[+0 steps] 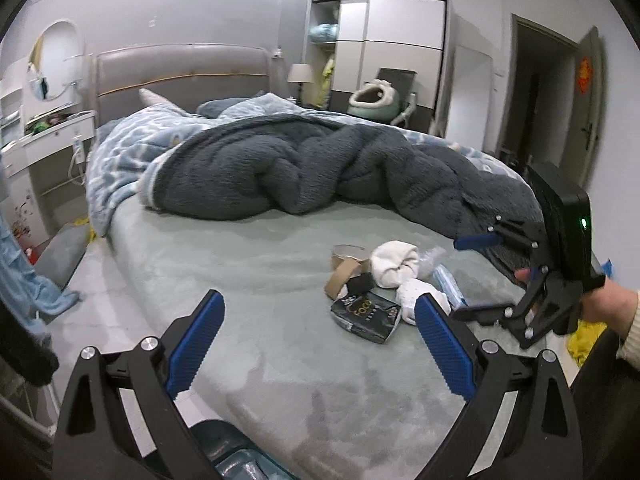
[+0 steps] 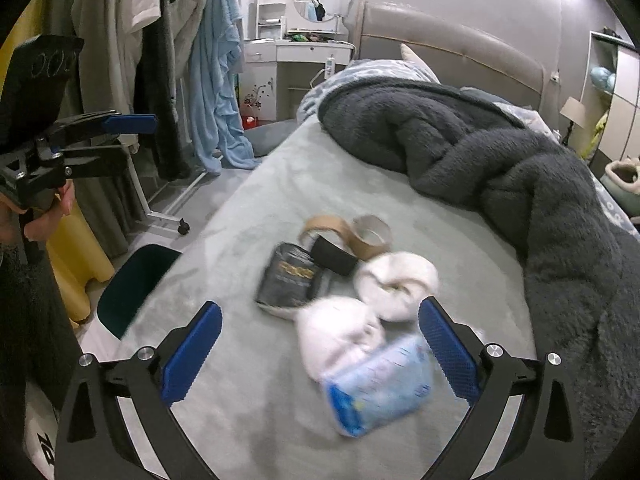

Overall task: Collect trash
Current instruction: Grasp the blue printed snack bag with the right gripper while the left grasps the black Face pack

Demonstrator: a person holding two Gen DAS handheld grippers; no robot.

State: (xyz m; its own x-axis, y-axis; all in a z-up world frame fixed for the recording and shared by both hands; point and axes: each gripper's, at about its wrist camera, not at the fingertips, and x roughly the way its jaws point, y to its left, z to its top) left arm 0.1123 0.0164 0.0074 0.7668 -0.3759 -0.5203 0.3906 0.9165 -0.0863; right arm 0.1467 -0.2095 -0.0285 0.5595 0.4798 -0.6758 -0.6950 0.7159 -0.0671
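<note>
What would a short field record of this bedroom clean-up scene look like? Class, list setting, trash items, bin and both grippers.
setting: bed with pale green sheet, dark blanket bunched at its head
trash pile: black packet, brown tape roll, white wads, blue-white plastic pack
bin: dark green bin on floor beside bed
left gripper: open, holding nothing
right gripper: open, above the pile
</note>
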